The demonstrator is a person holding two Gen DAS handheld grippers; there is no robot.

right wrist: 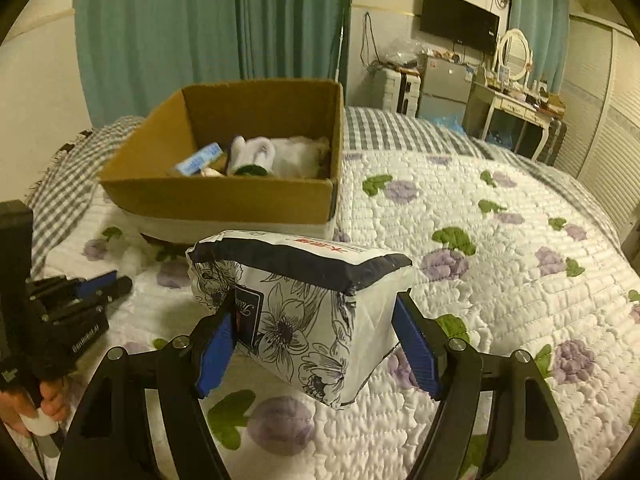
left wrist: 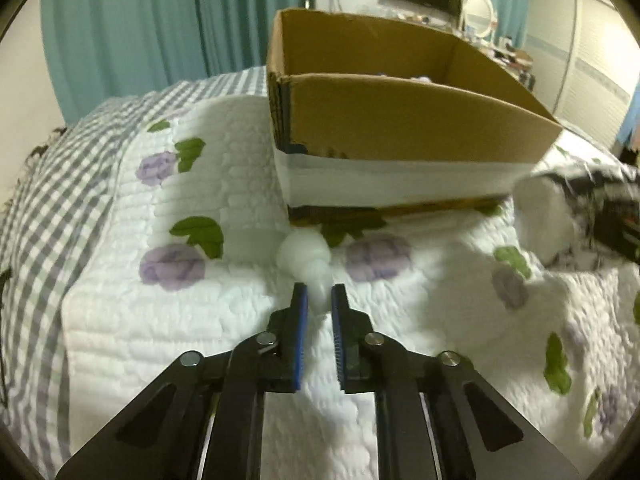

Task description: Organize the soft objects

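On the left of the quilted floral bedspread (left wrist: 224,320), the left gripper (left wrist: 319,300) has its blue-padded jaws nearly closed around the narrow end of a small white, lumpy soft object (left wrist: 306,258). The piece lies straight ahead of the fingers, its long axis running away from the gripper toward the near wall of the open brown cardboard box (left wrist: 400,120). Its far end stops just short of the box's base.

To the right, the right gripper (right wrist: 316,344) has its jaws spread wide, clamped on the two sides of a soft white packet printed with black flowers and a dark band (right wrist: 304,312). The packet's long axis runs across the jaws, and it is held clear of the bedspread, in front of the box's near wall.

Judging by position, the right gripper's load looks readier for the drop into the box, since it sits higher; the left gripper is nearer the box but low, below its rim.

The right wrist view looks down into the box, showing several pale soft items (right wrist: 280,154) already inside. The left wrist view shows only the rim and inner walls, with a sliver of contents.
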